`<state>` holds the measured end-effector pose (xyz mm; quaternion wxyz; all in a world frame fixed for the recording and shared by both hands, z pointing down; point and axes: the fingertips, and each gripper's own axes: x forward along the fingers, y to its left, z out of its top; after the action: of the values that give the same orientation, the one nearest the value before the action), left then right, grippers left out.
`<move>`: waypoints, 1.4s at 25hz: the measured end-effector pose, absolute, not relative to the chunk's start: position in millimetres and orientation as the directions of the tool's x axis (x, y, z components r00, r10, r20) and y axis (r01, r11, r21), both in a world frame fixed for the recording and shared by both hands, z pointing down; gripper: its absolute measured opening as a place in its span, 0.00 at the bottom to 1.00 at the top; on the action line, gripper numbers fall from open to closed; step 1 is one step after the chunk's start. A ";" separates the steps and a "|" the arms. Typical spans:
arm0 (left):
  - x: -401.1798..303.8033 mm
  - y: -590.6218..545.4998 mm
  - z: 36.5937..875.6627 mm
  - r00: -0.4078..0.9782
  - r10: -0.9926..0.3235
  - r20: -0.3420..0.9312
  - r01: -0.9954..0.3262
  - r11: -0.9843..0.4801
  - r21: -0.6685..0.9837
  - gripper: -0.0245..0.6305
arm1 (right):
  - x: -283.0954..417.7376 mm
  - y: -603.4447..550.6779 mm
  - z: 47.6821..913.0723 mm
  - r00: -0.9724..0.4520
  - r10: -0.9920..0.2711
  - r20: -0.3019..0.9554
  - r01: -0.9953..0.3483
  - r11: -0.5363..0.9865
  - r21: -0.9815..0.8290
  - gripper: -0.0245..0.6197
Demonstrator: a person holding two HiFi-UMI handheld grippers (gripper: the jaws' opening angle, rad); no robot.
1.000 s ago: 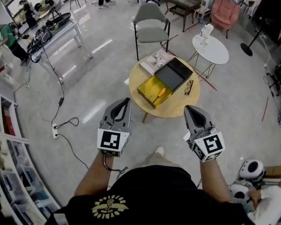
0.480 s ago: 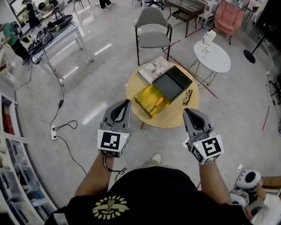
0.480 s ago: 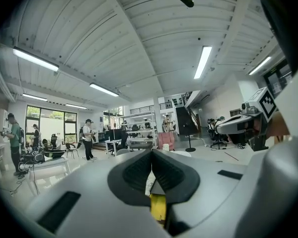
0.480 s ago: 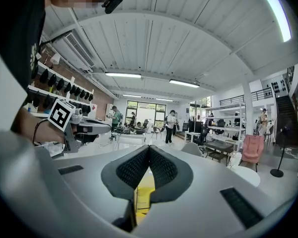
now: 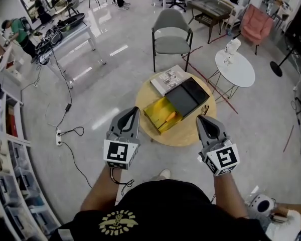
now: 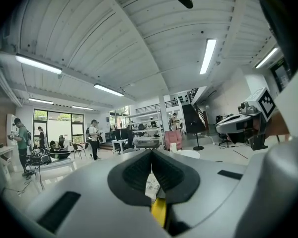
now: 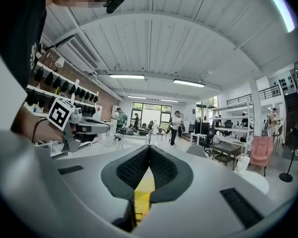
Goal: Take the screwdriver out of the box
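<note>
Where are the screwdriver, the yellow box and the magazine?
screwdriver (image 5: 169,118), head view, on its orange handle.
yellow box (image 5: 154,109), head view, on its bare floor.
magazine (image 5: 167,79), head view, on its middle.

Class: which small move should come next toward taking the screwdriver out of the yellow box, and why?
Probably carry the right gripper forward over the yellow box. Its jaws are shut on nothing and it hangs short of the box, where the orange screwdriver lies exposed.

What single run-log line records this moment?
stage: pre-grasp | left gripper: shut, empty | right gripper: shut, empty | screwdriver: untouched in yellow box on round table
</note>
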<state>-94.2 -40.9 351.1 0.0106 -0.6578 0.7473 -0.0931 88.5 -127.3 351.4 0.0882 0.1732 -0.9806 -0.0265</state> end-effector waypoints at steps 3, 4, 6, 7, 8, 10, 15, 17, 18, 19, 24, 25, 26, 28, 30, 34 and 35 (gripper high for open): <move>-95.4 -51.8 352.4 -0.155 -0.982 0.110 -0.978 0.137 -0.156 0.06 | 91.5 -144.5 356.2 -0.928 -0.335 0.165 -0.328 0.942 0.073 0.06; -93.2 -55.4 352.6 -0.160 -0.981 0.112 -0.977 0.141 -0.160 0.06 | 94.5 -150.4 357.4 -0.928 -0.334 0.163 -0.327 0.943 0.068 0.06; -90.2 -60.3 353.6 -0.170 -0.978 0.123 -0.974 0.148 -0.170 0.06 | 99.1 -159.9 358.1 -0.930 -0.331 0.157 -0.326 0.944 0.059 0.06; -89.8 -61.7 354.6 -0.176 -0.975 0.132 -0.973 0.152 -0.175 0.06 | 100.2 -163.4 357.8 -0.931 -0.331 0.156 -0.326 0.944 0.054 0.06; -89.7 -63.0 355.3 -0.183 -0.973 0.143 -0.971 0.157 -0.180 0.06 | 100.7 -166.4 357.1 -0.930 -0.332 0.155 -0.329 0.943 0.048 0.06; -88.4 -66.8 354.5 -0.190 -0.969 0.155 -0.968 0.159 -0.196 0.06 | 101.1 -170.9 356.4 -0.930 -0.335 0.152 -0.334 0.942 0.034 0.06; -77.6 -77.3 345.5 -0.165 -0.977 0.132 -0.971 0.137 -0.196 0.06 | 107.2 -174.2 367.8 -0.935 -0.324 0.143 -0.326 0.945 0.005 0.06; -75.1 -79.6 344.6 -0.159 -0.978 0.131 -0.971 0.131 -0.202 0.06 | 108.0 -176.2 369.5 -0.937 -0.319 0.138 -0.322 0.947 0.005 0.06; -74.3 -80.6 345.5 -0.156 -0.978 0.135 -0.971 0.127 -0.204 0.06 | 108.5 -177.5 369.0 -0.937 -0.321 0.136 -0.323 0.946 0.005 0.06; -74.2 -81.9 347.3 -0.155 -0.978 0.140 -0.971 0.125 -0.204 0.06 | 109.2 -179.2 368.3 -0.936 -0.325 0.133 -0.328 0.945 0.003 0.06; -73.7 -97.3 352.8 -0.125 -0.982 0.145 -0.974 0.094 -0.205 0.06 | 113.7 -191.6 370.7 -0.923 -0.363 0.129 -0.366 0.931 0.002 0.06; -72.7 -100.9 352.0 -0.114 -0.983 0.144 -0.974 0.083 -0.210 0.06 | 114.8 -193.6 372.6 -0.921 -0.368 0.130 -0.371 0.929 0.004 0.06; -72.6 -104.4 350.9 -0.105 -0.984 0.142 -0.974 0.073 -0.213 0.06 | 115.3 -195.6 373.6 -0.918 -0.375 0.131 -0.378 0.926 0.005 0.06; -76.2 -111.1 348.4 -0.088 -0.987 0.132 -0.975 0.059 -0.214 0.06 | 113.3 -198.8 373.4 -0.910 -0.392 0.134 -0.395 0.918 0.003 0.06; -83.1 -116.5 346.9 -0.074 -0.989 0.125 -0.976 0.047 -0.211 0.06 | 108.2 -200.9 371.5 -0.901 -0.410 0.138 -0.414 0.910 0.000 0.06; -99.9 -127.6 347.8 -0.043 -0.991 0.128 -0.978 0.015 -0.208 0.06 | 90.7 -209.5 372.6 -0.889 -0.433 0.150 -0.438 0.899 0.000 0.06; -106.6 -130.7 349.8 -0.040 -0.990 0.136 -0.979 0.011 -0.204 0.06 | 85.0 -212.8 372.8 -0.885 -0.441 0.152 -0.446 0.895 -0.002 0.06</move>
<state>-106.6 -130.7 349.8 0.0225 -0.6925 0.7107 -0.1214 85.0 -212.8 372.8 0.0738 0.2283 -0.9706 0.0183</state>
